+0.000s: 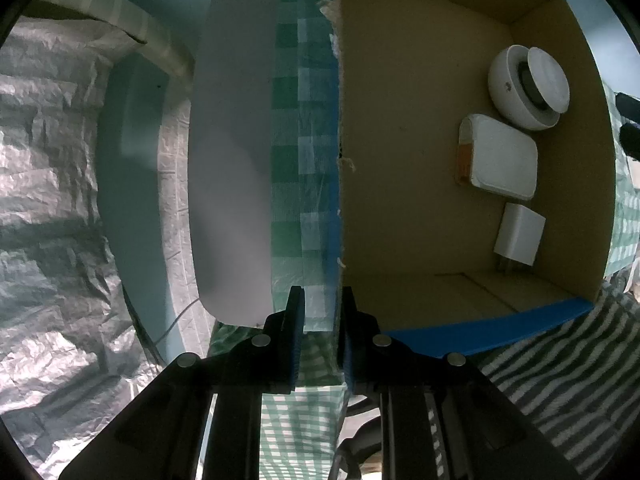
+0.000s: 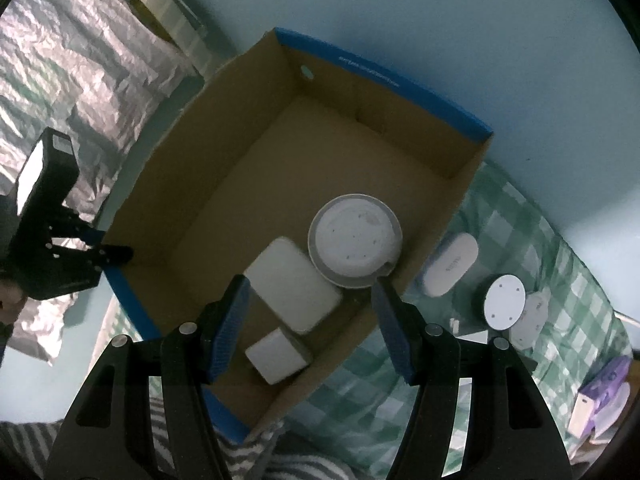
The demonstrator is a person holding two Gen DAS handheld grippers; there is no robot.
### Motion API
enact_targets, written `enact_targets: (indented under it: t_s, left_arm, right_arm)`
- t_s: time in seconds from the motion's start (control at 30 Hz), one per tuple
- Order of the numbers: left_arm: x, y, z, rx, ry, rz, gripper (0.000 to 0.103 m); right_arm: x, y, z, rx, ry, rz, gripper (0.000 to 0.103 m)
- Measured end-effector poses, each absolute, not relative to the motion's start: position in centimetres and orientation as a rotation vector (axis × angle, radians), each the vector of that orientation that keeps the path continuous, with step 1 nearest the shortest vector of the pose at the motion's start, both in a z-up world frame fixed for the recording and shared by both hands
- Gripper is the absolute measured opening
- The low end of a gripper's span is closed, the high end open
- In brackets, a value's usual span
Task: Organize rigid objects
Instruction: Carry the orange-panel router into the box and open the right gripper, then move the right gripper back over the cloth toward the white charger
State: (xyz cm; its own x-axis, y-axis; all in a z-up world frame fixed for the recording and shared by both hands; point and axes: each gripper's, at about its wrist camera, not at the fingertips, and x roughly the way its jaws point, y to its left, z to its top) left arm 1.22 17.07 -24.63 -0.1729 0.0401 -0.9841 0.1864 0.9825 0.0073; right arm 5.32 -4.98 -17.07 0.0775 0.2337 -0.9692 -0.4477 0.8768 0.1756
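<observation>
An open cardboard box (image 2: 248,168) with blue edges holds a round white device (image 2: 354,240), a flat white square case (image 2: 294,284) and a small white charger cube (image 2: 276,354). The same three lie along the box's right side in the left wrist view: the device (image 1: 524,88), the case (image 1: 500,158) and the cube (image 1: 518,236). My left gripper (image 1: 322,314) is shut on the box's left wall (image 1: 339,200); it also shows in the right wrist view as the left gripper (image 2: 116,254). My right gripper (image 2: 310,290) hangs open above the case and touches nothing.
Outside the box on a green checked cloth (image 2: 520,220) lie a white oblong device (image 2: 452,266), a round black-and-white puck (image 2: 502,300) and a purple item (image 2: 604,380). Crinkled silver foil (image 2: 80,60) lies left of the box. A striped cloth (image 2: 260,452) is near me.
</observation>
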Motion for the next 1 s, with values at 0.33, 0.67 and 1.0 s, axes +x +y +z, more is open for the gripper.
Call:
enact_targets:
  t_s: [0.33, 0.67, 1.0]
  left_arm:
    - [1.3, 17.3, -24.7, 0.175, 1.743, -0.131, 0.017]
    - [1.3, 16.9, -24.6, 0.183, 1.74, -0.125, 0.017]
    - [1.3, 16.7, -24.4, 0.176, 1.744, -0.121, 0.017]
  right_arm:
    - [5.6, -7.0, -15.9, -0.138, 1.394, 0.479, 0.064]
    - [5.8, -10.1, -14.9, -0.121, 1.385, 0.437, 0.064]
    - [5.9, -14.7, -15.9, -0.126, 1.415, 0.367, 0.064]
